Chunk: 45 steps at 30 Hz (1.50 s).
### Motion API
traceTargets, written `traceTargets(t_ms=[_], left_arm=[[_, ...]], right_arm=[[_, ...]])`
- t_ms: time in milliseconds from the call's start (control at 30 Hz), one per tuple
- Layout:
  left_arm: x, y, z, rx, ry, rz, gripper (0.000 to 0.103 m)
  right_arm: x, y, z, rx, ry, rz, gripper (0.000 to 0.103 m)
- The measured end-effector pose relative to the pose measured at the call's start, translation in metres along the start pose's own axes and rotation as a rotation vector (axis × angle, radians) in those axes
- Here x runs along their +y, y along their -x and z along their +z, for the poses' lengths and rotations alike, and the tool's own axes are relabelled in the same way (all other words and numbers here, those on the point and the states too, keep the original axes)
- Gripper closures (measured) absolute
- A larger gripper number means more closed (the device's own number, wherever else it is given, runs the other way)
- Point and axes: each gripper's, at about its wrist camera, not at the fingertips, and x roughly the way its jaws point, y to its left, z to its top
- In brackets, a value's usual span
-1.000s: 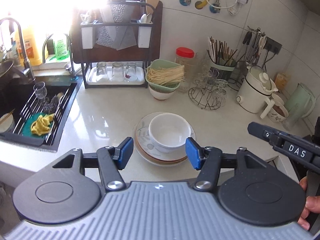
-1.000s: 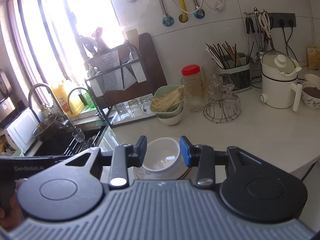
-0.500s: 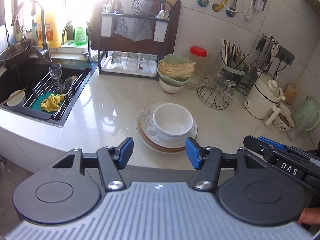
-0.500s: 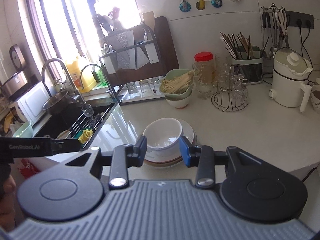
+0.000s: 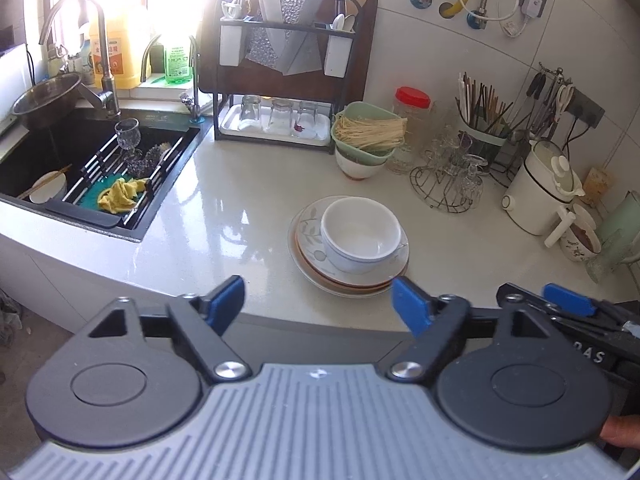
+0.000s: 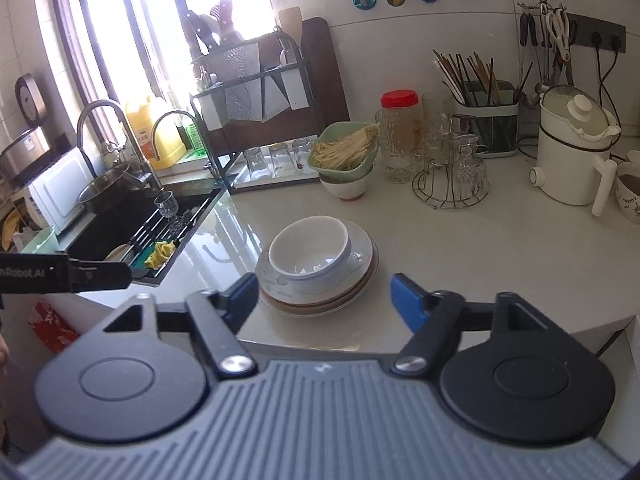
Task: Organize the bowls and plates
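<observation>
1. On the bench (image 5: 240, 216), near its front edge, a white bowl (image 5: 360, 234) sits upright, mouth up, on a stack of plates (image 5: 316, 256); the bowl looks empty.
2. The top plate is white with a faint leaf pattern; a brown-rimmed plate shows beneath it. The stack lies flat, and the bowl sits toward its far right side in the left wrist view.
3. Farther back, a green basket (image 5: 362, 120) holds pale noodles and rests on another bowl (image 5: 356, 166).
4. At left, the sink (image 5: 48, 148) holds a small bowl with chopsticks, a stemmed glass on its rack, and a yellow cloth (image 5: 120, 196).
5. A rack (image 5: 280, 80) at the back carries upturned glasses on its tray; a green holder (image 5: 480, 136) at right is full of chopsticks.
6. The left gripper (image 5: 318, 304) has just been opening; its blue fingers (image 5: 226, 300) stand wide with nothing between them, short of the plates.
7. The right gripper (image 6: 324, 298) has likewise just been opening, fingers (image 6: 406, 300) wide and empty, near the stack's front edge.
</observation>
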Motion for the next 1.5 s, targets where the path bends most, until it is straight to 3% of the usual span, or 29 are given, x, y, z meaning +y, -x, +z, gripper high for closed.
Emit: traceTargets(t_ms=[133,333,900,1500], left_arm=[[0.001,0.0,0.003,-0.008,0.003,0.011,0.006],[-0.009,-0.008,0.013,-0.011,-0.033,0.007,0.003],[-0.013,-0.016,0.012,-0.001,-0.075,0.047,0.002],[-0.009,-0.023,0.017,0.001,-0.081,0.042,0.002]], right_arm=[[-0.003,-0.001,0.006,-0.012,0.004,-0.002,0.016],[0.001,0.009,0.01,-0.059,0.04,0.002,0.0],[-0.011,0.013,0.007,-0.075,-0.035,-0.025,0.0],[-0.012,0.005,0.013,-0.079,-0.039,-0.033,0.0]])
